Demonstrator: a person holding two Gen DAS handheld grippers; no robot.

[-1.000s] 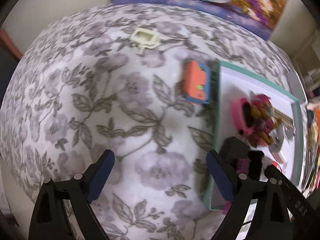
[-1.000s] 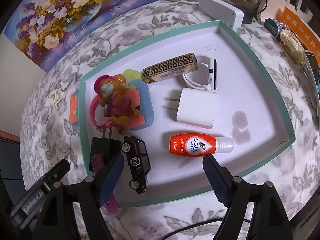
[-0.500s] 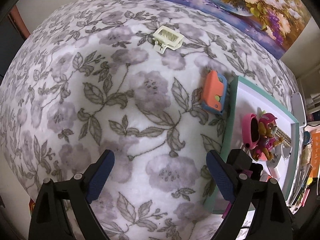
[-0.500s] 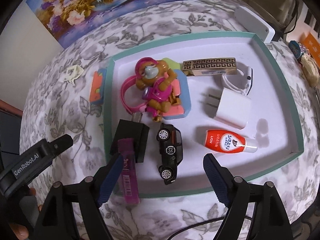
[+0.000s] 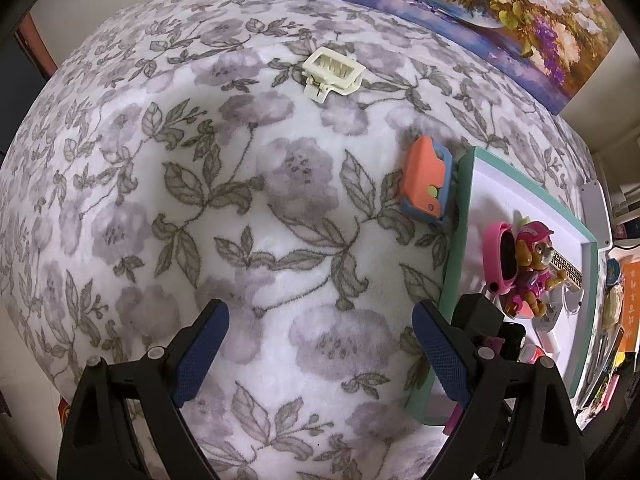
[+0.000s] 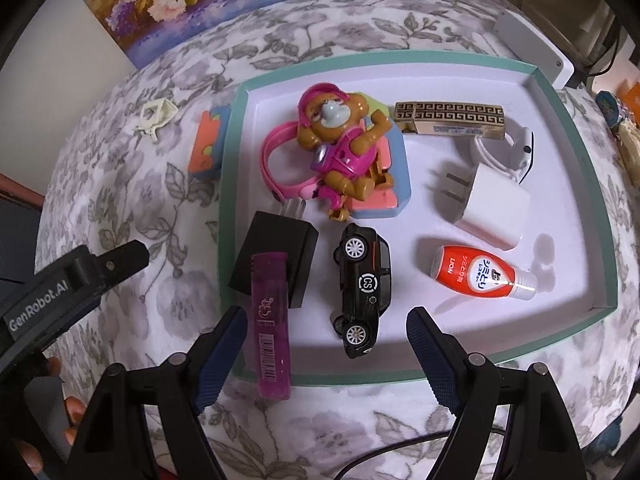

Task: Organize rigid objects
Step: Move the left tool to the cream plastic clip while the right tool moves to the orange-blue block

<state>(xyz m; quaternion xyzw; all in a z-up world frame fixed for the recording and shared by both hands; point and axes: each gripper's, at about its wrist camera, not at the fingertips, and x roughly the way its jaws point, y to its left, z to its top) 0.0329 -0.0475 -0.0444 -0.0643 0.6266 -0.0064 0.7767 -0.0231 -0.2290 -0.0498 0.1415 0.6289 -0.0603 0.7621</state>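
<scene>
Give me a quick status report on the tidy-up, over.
Left claw open, empty, over the cloth. Right claw open above the toy car. Hair clip and orange toy outside the tray. Path clear.

A cloth with grey flowers [image 5: 256,184] covers the table, a flower painting [image 5: 472,4] leans at the wall behind — and a white flat box [image 6: 532,46] lies beside.
</scene>
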